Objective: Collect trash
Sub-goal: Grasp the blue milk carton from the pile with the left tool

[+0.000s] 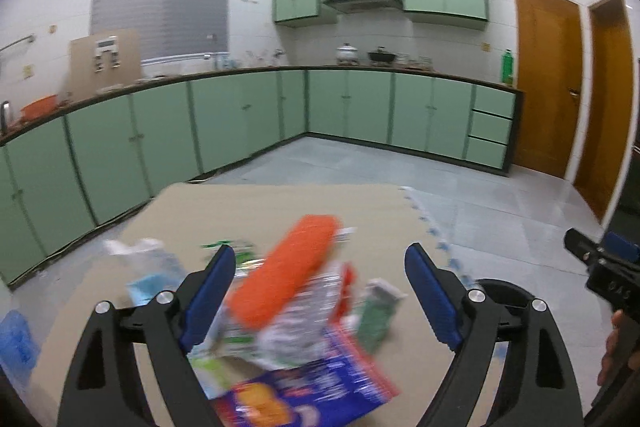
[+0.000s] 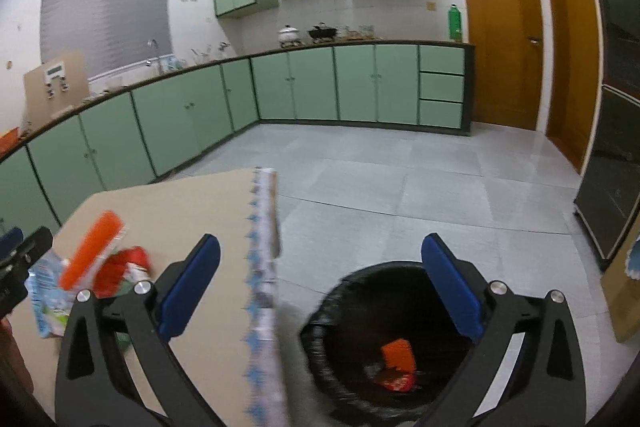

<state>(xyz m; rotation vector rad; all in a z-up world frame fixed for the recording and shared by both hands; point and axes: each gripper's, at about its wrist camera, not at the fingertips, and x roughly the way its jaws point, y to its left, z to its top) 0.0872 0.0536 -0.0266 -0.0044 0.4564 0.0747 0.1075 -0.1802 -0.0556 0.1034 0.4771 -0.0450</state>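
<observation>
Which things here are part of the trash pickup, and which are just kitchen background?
Job:
orange wrapper
blue snack bag
green carton
black-lined bin

Background:
pots
green bottle
cardboard box
doors

Wrappers [image 1: 304, 315] piled on mat [image 2: 192, 203]; bin [image 2: 384, 347] right of mat, on floor [image 2: 400, 187].

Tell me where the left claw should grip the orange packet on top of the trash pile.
Grip the orange packet across its narrow width near the middle, coming down from above. It is long, lies tilted on top of the heap, and the open left claw already straddles it.
</observation>
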